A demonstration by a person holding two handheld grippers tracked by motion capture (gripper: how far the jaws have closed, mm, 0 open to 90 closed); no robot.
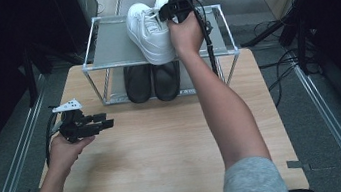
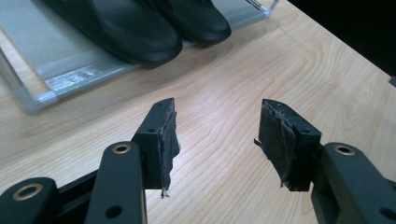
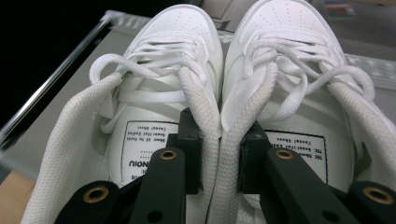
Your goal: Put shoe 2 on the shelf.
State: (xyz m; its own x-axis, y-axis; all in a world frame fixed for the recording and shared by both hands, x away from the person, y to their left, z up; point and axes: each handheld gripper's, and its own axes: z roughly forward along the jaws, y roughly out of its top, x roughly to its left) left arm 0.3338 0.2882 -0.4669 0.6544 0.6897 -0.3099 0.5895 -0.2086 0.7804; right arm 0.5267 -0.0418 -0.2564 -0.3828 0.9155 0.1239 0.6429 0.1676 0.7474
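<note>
Two white sneakers [image 3: 219,84], inner collars pinched together by the right gripper [image 3: 219,156], point toward twelve o'clock over the rack [image 1: 111,48]; left gripper [image 2: 217,135] waits open, empty.

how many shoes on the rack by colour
white sneakers on the top shelf, inner collars pinched together by the right claw: 2
black shoes on the bottom shelf: 2
total: 4
</note>
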